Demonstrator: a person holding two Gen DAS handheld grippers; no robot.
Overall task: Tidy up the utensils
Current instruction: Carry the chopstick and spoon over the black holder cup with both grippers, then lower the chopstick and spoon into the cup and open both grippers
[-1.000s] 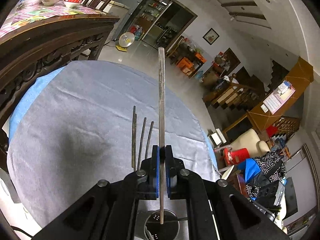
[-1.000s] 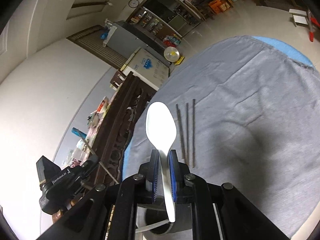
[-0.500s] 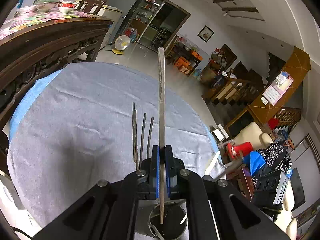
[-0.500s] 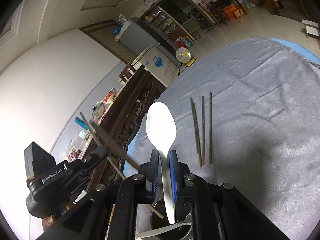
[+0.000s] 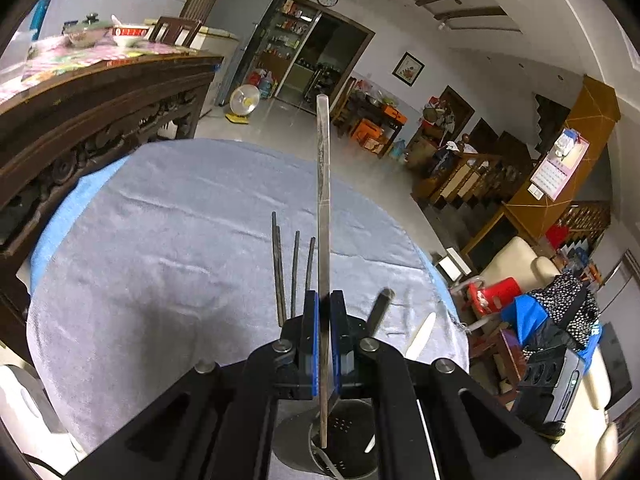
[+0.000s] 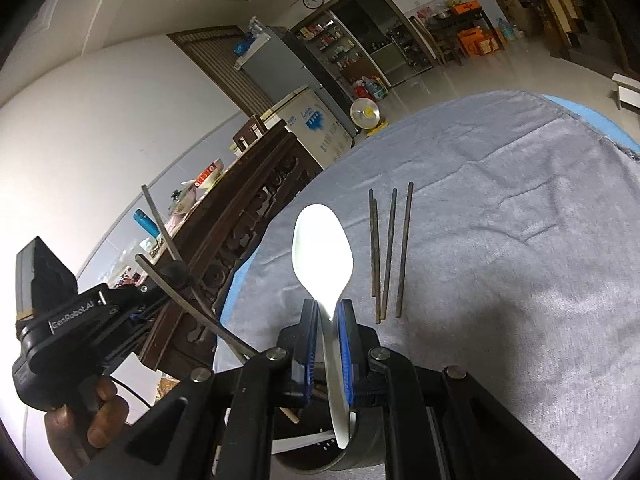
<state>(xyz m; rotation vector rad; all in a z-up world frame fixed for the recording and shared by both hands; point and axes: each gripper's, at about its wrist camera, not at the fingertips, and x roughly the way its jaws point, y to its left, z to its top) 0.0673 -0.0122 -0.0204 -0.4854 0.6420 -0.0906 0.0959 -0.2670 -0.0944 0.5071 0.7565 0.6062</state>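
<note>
My left gripper (image 5: 324, 312) is shut on a long chopstick (image 5: 323, 200). The stick's lower end hangs over the dark perforated holder (image 5: 340, 436) under the gripper. My right gripper (image 6: 328, 320) is shut on the handle of a white spoon (image 6: 322, 248), bowl pointing up, handle tip over the holder (image 6: 352, 452). Several dark chopsticks (image 5: 294, 272) lie side by side on the grey cloth (image 5: 160, 240); they also show in the right wrist view (image 6: 386, 252). The left gripper with its chopstick (image 6: 180, 300) shows at the left of the right wrist view.
A dark carved wooden table (image 5: 80, 120) stands close to the left of the cloth-covered round table. Beyond the table's far and right edges lies open floor (image 5: 280, 128), with chairs and clutter (image 5: 540, 308) at the right. A white utensil end (image 5: 420, 336) and a dark one (image 5: 378, 308) stick up by the holder.
Both grippers have drawn in over the holder, which now shows more fully beneath them. The left gripper with its chopstick has come into the right wrist view. Both grips are unchanged.
</note>
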